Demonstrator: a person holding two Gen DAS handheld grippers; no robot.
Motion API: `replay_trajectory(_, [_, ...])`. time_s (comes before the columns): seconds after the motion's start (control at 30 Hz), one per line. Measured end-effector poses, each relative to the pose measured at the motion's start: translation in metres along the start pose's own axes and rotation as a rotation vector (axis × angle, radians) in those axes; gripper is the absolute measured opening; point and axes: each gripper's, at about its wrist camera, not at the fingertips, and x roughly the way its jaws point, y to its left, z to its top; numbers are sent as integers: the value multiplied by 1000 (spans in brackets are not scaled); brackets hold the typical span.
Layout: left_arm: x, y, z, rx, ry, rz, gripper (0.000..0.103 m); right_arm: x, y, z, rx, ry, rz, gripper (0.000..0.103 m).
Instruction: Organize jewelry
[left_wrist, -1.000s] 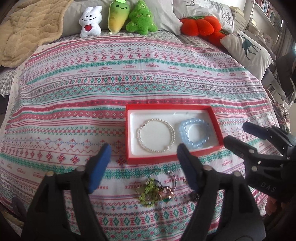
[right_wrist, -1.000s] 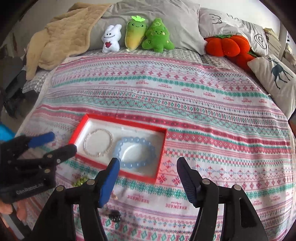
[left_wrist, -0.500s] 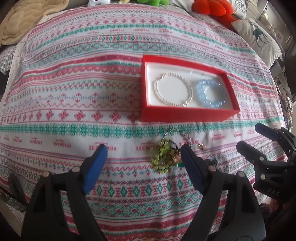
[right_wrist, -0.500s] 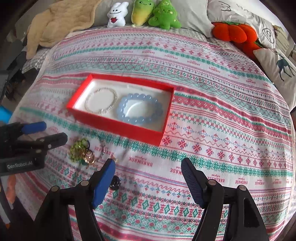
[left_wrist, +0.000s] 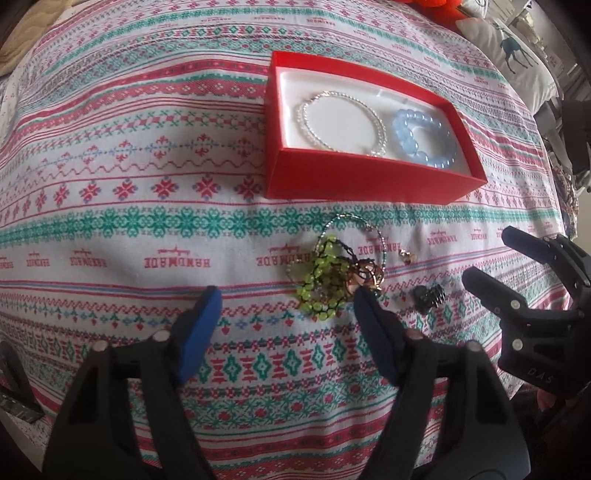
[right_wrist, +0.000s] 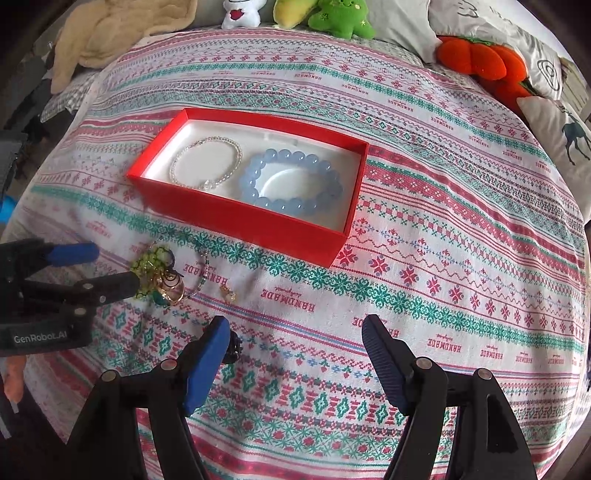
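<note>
Now both your grippers hang apart over the patterned bedspread (right_wrist: 443, 229).
Your left gripper (left_wrist: 286, 295), jaws just narrowing, and right gripper (right_wrist: 295, 325) grip nothing; the tangled green-bead jewelry heap (left_wrist: 325, 277) lies beyond, before the red rectangular box (left_wrist: 369, 177).

Both wrist views look steeply down, close over the bedspread (left_wrist: 147, 206), sharing the red box (right_wrist: 236, 218).

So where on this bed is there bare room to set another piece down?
Bare bedspread lies right of the red box, toward the deer pillow, and behind the box up to the plush toys. In front of the box it is crowded: the tangled jewelry pile, a small gold piece and a black clip.
</note>
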Motion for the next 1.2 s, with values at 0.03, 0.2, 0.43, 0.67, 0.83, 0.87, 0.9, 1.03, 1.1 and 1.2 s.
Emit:
replay_trajectory(0.03, [2,-3,0,10,2,-5,61,1,-1,1,1,2,0,75])
replay_trajectory(0.2, [9,-13,0,42,14,-19,43,5,-3,2,10,11,1,75])
replay_trajectory(0.43, [19,-15,7,37,18,-17,24,8,-5,3,19,19,9,75])
replay_trajectory(0.67, [23,-23,15,35,8,-34,6,9,-5,3,19,20,9,75])
replay_trajectory(0.83, [5,-30,16,51,-43,-70,6,9,-6,4,21,16,16,75])
replay_trajectory(0.87, [1,-32,17,55,-53,-77,6,10,-7,4,23,14,20,75])
replay_trajectory(0.9, [-4,-34,17,58,-66,-85,6,10,-7,5,26,13,24,75])
replay_trajectory(1.03, [-21,-35,17,64,-111,-113,6,10,-6,7,38,9,49,75])
replay_trajectory(1.1, [-32,-32,16,61,-140,-115,6,10,-5,9,46,5,64,75])
replay_trajectory(1.2, [-40,-26,17,49,-168,-116,6,11,-3,13,66,-2,95,75])
